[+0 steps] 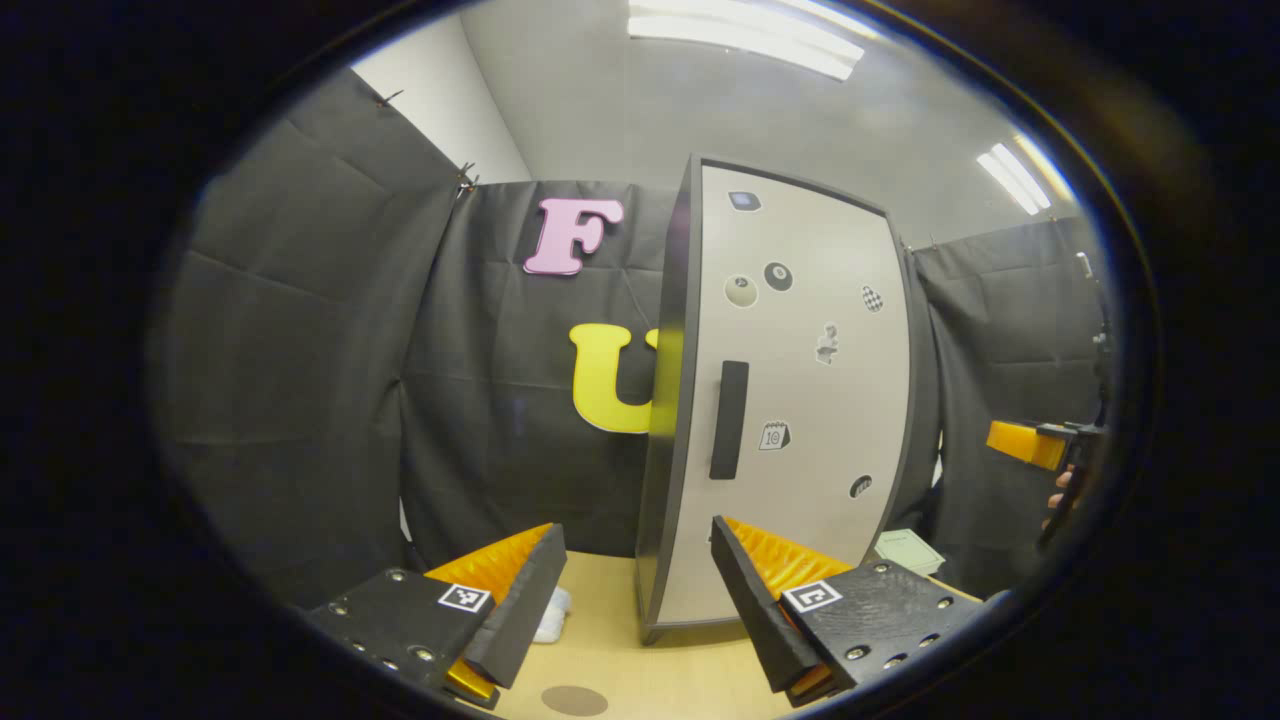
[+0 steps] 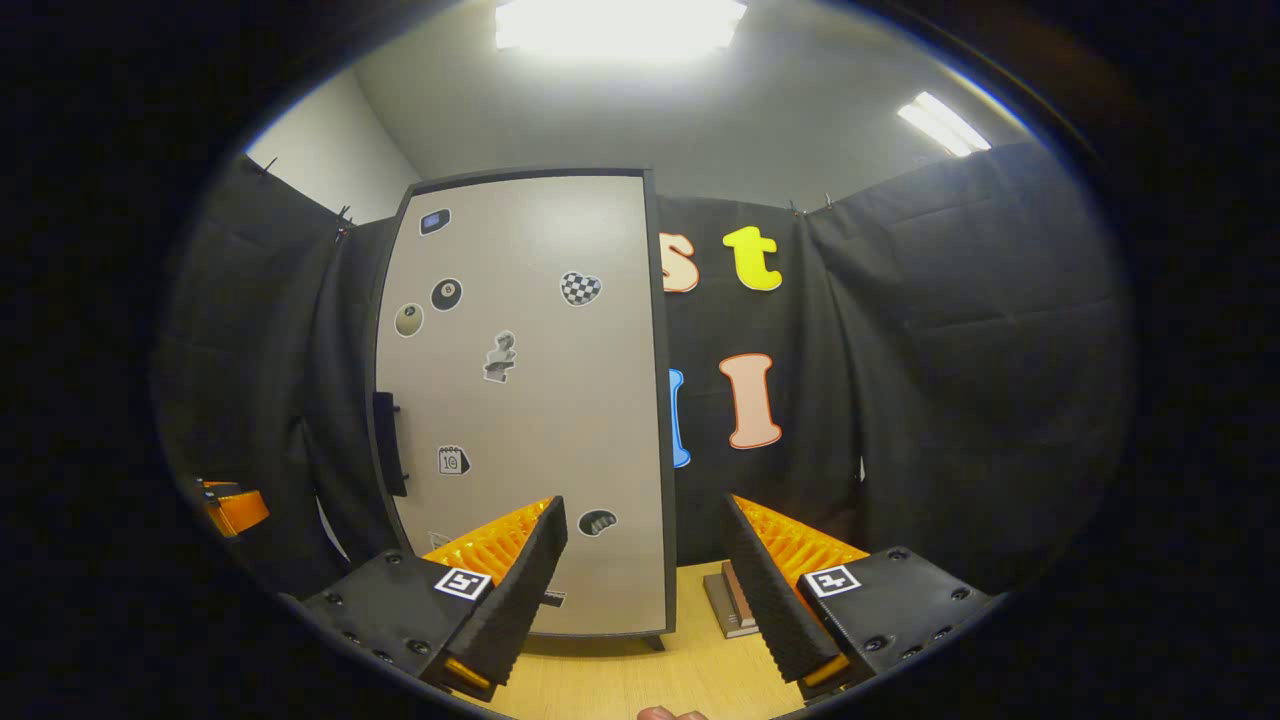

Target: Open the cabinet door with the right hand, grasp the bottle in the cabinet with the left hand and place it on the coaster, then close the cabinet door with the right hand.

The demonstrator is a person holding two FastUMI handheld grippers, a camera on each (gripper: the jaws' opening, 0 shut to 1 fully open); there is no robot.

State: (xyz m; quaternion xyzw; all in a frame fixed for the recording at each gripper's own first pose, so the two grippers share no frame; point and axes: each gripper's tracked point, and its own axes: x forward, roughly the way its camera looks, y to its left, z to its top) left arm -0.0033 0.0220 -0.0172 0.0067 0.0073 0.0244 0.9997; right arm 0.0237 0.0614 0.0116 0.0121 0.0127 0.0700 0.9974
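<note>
We find the closed cabinet door's upright handle (image 2: 388, 444) up-left of our right gripper (image 2: 645, 570), whose fingers stand apart, empty.

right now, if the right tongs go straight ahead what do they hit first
Probably the cabinet door, near its right edge. The right tongs stand open with that edge just left of centre, so depth is uncertain; slightly right, they would pass toward the booth wall.

You had bright, even light from ceiling strips (image 1: 745, 35); one panel (image 2: 620, 22) glared white. Edges bowed the cabinet door (image 2: 530, 400), yet focus stayed sharp, shadows soft.
</note>
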